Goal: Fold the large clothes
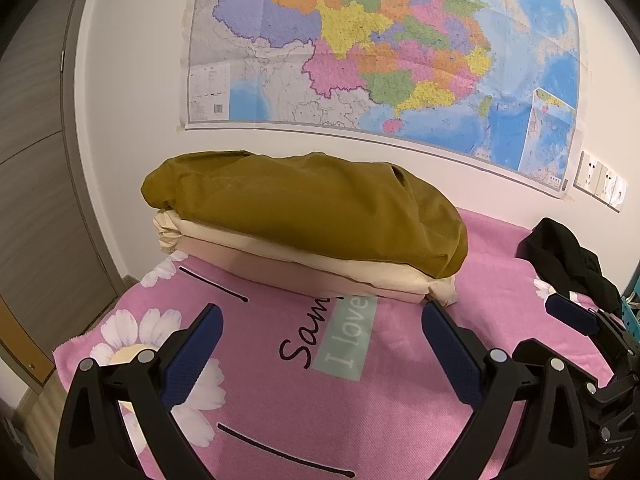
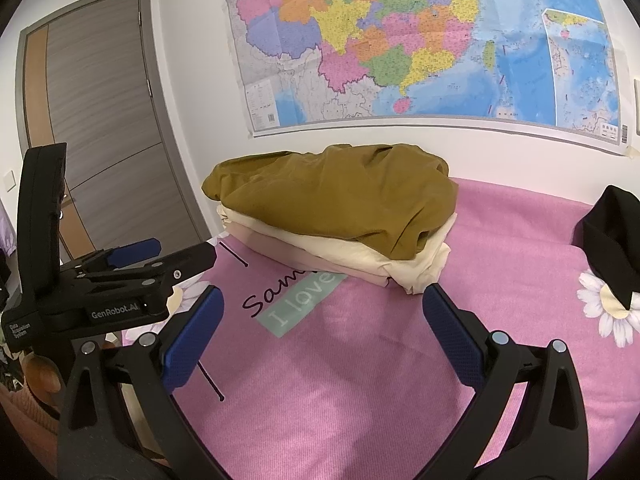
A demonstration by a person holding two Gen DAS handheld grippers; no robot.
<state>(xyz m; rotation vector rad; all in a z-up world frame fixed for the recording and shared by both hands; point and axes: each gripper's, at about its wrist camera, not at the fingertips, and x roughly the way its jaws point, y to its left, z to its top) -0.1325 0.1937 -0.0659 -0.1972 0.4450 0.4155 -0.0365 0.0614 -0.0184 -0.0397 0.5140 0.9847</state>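
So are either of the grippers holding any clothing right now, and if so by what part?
Nothing is held. The left gripper and right gripper are both open over the pink blanket, short of the folded stack.

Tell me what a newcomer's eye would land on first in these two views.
First, the big colourful wall map that spans the white wall behind the bed. Next, the stack of folded clothes, mustard-brown on top of cream and pale pink layers, at the far side of the pink daisy-print blanket. A crumpled black garment lies to the right, and both grippers, left gripper and right gripper, hover open and empty.
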